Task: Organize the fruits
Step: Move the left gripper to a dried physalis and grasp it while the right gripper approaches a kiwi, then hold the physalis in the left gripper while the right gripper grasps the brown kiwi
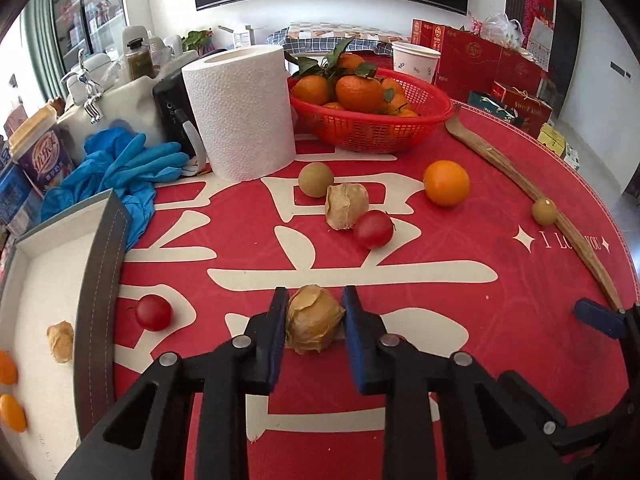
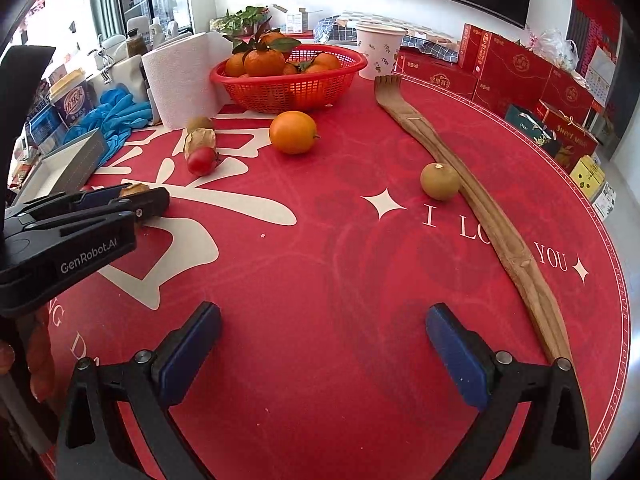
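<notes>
My left gripper (image 1: 314,306) is closed around a papery husked fruit (image 1: 313,319) on the red table mat (image 1: 440,320); both blue pads touch its sides. It also shows in the right wrist view (image 2: 134,191). My right gripper (image 2: 322,338) is open and empty above the mat. Loose on the mat: an orange (image 1: 446,183), two red tomatoes (image 1: 373,229) (image 1: 153,312), a second husked fruit (image 1: 345,205), and two brown-green round fruits (image 1: 315,179) (image 1: 544,211). The white box (image 1: 48,280) at the left holds a husked fruit (image 1: 61,341) and small orange fruits (image 1: 12,412).
A red basket (image 1: 372,128) of tangerines stands at the back. A paper towel roll (image 1: 244,112), blue gloves (image 1: 120,168) and a cup (image 1: 40,152) crowd the left. A wooden back scratcher (image 2: 472,200) lies along the right edge. Red boxes (image 2: 512,68) stand beyond the table.
</notes>
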`<state>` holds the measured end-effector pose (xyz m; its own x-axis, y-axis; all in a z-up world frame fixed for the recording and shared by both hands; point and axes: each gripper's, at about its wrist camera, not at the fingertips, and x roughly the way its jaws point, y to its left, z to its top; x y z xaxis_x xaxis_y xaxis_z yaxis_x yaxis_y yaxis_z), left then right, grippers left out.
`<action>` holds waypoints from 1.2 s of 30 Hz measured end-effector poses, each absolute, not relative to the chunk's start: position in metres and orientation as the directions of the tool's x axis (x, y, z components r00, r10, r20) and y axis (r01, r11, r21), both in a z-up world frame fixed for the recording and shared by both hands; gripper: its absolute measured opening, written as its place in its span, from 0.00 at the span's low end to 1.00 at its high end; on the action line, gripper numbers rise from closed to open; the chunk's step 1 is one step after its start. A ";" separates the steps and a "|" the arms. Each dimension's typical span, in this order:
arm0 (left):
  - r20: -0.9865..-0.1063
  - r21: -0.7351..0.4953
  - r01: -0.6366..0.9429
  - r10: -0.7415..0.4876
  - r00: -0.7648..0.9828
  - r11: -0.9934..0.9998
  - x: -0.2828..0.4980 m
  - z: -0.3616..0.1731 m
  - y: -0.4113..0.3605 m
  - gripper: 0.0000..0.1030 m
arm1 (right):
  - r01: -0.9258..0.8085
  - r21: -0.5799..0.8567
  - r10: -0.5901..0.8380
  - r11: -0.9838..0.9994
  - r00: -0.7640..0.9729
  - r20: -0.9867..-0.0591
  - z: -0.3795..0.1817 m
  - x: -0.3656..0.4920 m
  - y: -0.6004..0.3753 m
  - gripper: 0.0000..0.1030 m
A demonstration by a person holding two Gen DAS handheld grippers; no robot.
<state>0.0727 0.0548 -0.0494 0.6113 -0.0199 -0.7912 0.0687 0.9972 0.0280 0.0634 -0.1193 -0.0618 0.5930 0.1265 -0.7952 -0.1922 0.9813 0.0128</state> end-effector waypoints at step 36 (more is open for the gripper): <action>-0.787 -0.025 0.069 -0.062 0.613 0.997 0.046 -0.047 0.071 0.32 | -0.059 0.137 0.143 0.989 0.636 -0.759 -0.050 0.118 -0.160 0.26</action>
<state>0.0463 0.0709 -0.0470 0.6134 -0.0624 -0.7873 0.0694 0.9973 -0.0250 0.1181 -0.1597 -0.0497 0.6357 0.1428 -0.7586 -0.0591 0.9889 0.1366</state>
